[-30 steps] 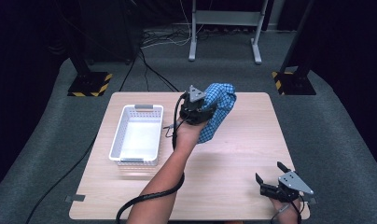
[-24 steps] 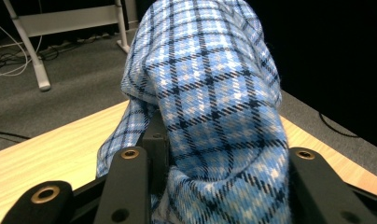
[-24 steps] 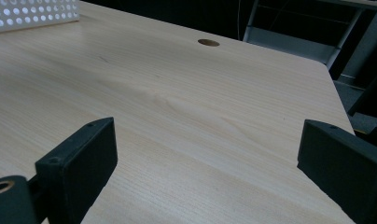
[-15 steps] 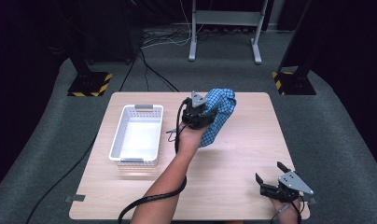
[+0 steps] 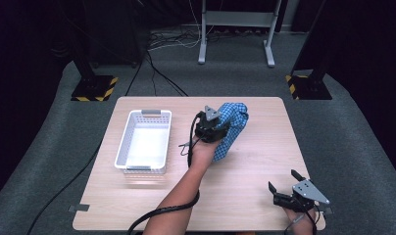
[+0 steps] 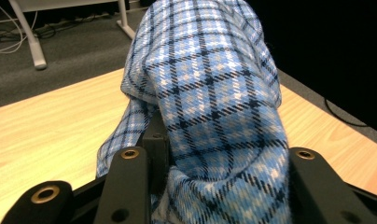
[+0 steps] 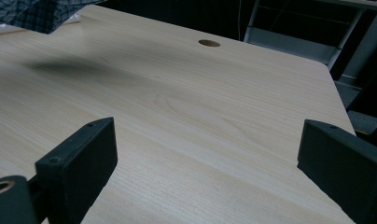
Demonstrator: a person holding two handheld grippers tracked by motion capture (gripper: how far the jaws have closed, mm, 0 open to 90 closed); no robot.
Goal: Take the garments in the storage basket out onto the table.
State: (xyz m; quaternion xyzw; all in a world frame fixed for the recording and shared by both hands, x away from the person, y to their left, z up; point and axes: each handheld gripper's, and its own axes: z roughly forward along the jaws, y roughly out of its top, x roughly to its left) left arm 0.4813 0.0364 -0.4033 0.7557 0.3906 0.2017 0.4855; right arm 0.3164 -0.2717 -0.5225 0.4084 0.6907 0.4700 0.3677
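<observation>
closest to me, my right gripper (image 5: 287,184) sits low at the near right corner of the wooden table (image 5: 255,196). its jaws are spread wide and there is nothing between them, just bare wood.

a bit farther out, near the middle of the table, my left gripper (image 5: 216,128) is pinching the blue checked cloth (image 5: 231,128). in the left gripper view the cloth (image 6: 210,93) is bunched up between the jaws and humps up high in front of them. from above, most of it looks lifted, and its low end hangs close to the wood. i cannot tell if that end touches.

left of the cloth, near but apart, is the white basket (image 5: 124,147). it has nothing in it.

so i think the job is to put the cloth in the basket. the grab is done. what is left is to carry the cloth over the basket and let go.

at the far side of the table there is a small round hole (image 7: 209,43) in the wood. i see no words or labels anywhere. the yellow and black stripes (image 5: 94,88) on the floor stands are just marks.
</observation>
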